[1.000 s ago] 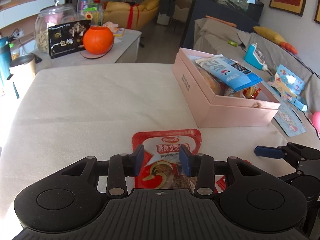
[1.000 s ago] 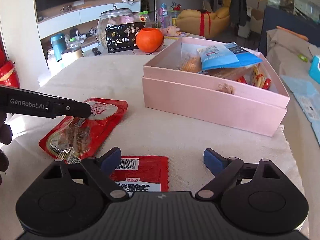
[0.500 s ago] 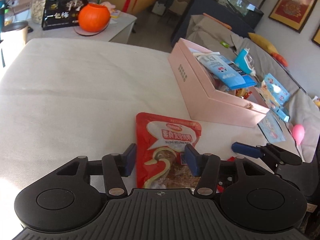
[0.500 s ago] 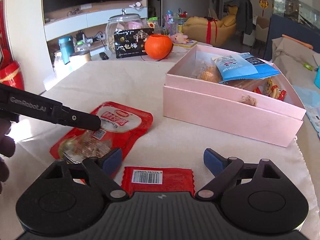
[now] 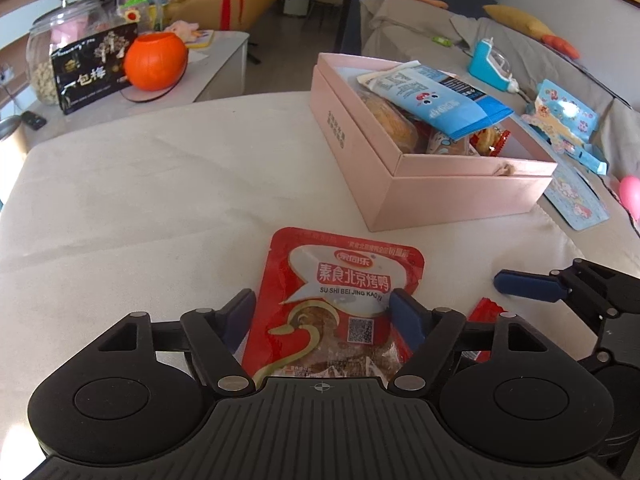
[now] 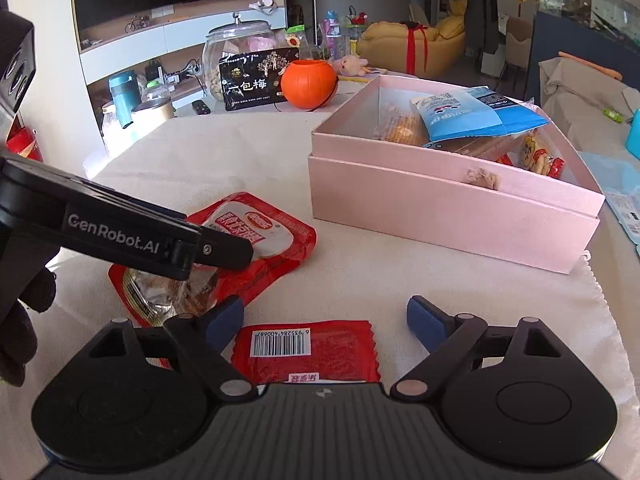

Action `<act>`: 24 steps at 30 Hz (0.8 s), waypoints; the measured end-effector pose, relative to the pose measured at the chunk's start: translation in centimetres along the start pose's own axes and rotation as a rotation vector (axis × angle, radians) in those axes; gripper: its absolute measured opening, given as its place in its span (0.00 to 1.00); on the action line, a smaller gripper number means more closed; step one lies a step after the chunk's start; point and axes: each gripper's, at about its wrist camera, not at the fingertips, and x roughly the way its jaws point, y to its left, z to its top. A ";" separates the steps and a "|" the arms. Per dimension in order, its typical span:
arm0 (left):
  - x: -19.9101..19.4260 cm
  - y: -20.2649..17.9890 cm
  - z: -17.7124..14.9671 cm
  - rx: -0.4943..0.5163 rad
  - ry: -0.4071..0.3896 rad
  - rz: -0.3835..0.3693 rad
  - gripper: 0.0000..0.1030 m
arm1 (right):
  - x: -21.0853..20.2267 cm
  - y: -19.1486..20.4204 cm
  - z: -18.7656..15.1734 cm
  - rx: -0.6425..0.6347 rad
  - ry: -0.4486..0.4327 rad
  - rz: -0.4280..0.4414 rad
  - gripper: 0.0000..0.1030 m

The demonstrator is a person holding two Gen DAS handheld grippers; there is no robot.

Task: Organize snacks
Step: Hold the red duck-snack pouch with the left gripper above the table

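Our left gripper [image 5: 322,314] is opening wide around the big red snack pack [image 5: 340,300]. Our right gripper [image 6: 326,320] is spread over the small red pack [image 6: 308,350]. The pink box [image 5: 440,188] waits at two o'clock. We should squeeze each pack in the middle, gently.

A red snack pouch [image 5: 340,300] with a white label and Chinese letters lay flat on the cloth, near the front. Just right of it lay a smaller red packet [image 6: 306,354] — barcode side up. Farther right stood an open pink box [image 5: 452,188], already filled with snacks — a blue bag [image 5: 436,104] lay on top.
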 end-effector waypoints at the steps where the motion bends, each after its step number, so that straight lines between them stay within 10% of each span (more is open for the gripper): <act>1: 0.0 -0.1 -0.1 0.007 -0.006 0.001 0.77 | -0.2 0.0 -0.2 0.002 0.002 -0.006 0.87; 24: -0.6 0.9 -1.1 -0.041 -0.062 0.038 0.77 | -1.6 -3.4 -1.4 0.087 0.059 -0.142 0.93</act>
